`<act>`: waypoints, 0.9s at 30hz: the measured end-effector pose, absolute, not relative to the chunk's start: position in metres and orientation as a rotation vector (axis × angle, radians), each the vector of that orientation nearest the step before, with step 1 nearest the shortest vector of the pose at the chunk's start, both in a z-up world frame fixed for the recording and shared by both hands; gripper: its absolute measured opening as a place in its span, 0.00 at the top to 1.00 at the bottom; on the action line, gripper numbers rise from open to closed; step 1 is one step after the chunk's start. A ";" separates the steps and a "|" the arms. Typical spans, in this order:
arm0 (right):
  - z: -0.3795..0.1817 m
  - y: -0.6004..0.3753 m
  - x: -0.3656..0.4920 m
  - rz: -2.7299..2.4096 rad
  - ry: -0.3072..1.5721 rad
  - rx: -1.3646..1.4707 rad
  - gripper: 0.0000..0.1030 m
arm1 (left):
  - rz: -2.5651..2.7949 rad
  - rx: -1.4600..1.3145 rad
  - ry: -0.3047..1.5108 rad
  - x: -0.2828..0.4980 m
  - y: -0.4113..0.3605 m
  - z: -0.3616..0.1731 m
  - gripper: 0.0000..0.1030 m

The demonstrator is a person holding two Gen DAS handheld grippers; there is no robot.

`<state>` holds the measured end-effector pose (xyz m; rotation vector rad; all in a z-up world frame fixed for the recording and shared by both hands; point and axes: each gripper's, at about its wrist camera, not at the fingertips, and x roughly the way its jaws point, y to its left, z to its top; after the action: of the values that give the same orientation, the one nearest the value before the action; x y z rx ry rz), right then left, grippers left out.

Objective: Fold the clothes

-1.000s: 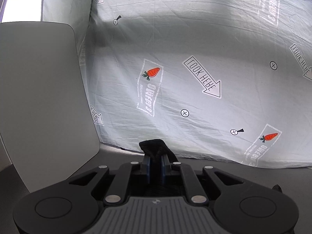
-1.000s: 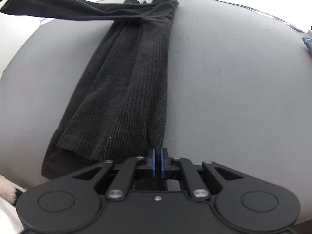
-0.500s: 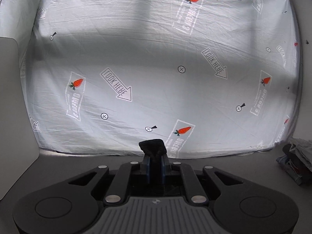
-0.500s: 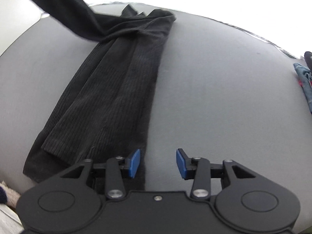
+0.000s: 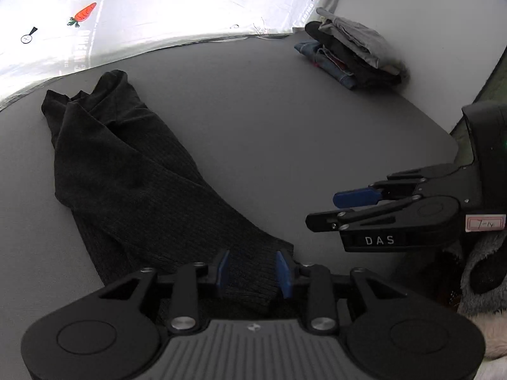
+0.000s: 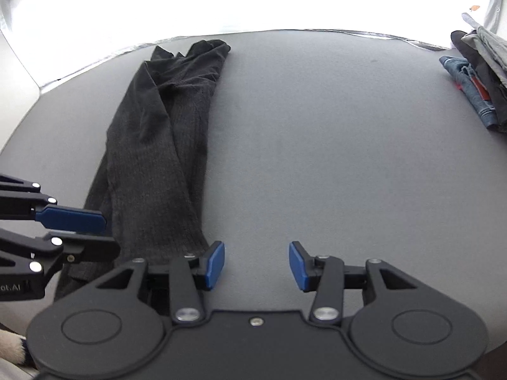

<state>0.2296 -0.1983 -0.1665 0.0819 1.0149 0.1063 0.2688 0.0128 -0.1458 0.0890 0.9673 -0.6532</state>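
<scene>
A black ribbed knit garment (image 5: 142, 196) lies folded into a long strip on the grey table (image 5: 285, 133). One sleeve is laid along its length. My left gripper (image 5: 252, 272) hovers over the strip's near end, and its jaws are opening. The ribbed cuff lies between the blue pads, which do not press on it. My right gripper (image 6: 256, 266) is just right of the strip's near end (image 6: 177, 221), over bare table. Its jaws are opening with nothing between them. Each gripper shows in the other's view: the right gripper (image 5: 336, 209) at the right, the left gripper (image 6: 101, 232) at the left.
A pile of folded clothes (image 5: 351, 53), denim and grey pieces, sits at the table's far right corner (image 6: 478, 79). A white sheet printed with carrots (image 5: 126, 15) hangs behind the table. The table's right edge (image 5: 443, 133) lies close by. Fluffy pale fabric (image 5: 481, 272) is at the near right.
The left gripper swung down from facing the sheet, laid the pinched sleeve along the garment and let it go. The right gripper opened and released the garment's near end.
</scene>
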 end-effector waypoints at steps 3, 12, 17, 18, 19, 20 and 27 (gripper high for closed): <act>-0.169 -0.194 0.235 0.176 1.009 0.154 0.51 | -0.529 0.023 0.951 0.273 0.038 -0.142 0.52; -0.174 -0.104 0.222 0.427 1.007 -0.268 0.37 | -0.207 -0.083 1.005 0.275 0.099 -0.148 0.50; -0.186 -0.074 0.210 0.455 1.013 -0.415 0.73 | -0.189 -0.108 1.010 0.271 0.116 -0.150 0.49; -0.188 -0.074 0.212 0.434 1.023 -0.411 0.76 | -0.190 -0.102 1.006 0.270 0.118 -0.150 0.49; -0.188 -0.075 0.213 0.417 1.026 -0.401 0.85 | -0.192 -0.099 1.001 0.268 0.119 -0.150 0.49; -0.184 -0.078 0.213 0.408 1.016 -0.379 0.88 | -0.196 -0.099 0.997 0.267 0.121 -0.150 0.49; -0.136 -0.096 0.203 0.489 0.982 -0.212 0.91 | -0.188 -0.112 0.973 0.263 0.134 -0.145 0.49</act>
<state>0.2028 -0.0961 -0.1360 -0.2121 0.9820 0.4892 0.2632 0.1336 -0.1454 -0.1121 0.9728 -0.1884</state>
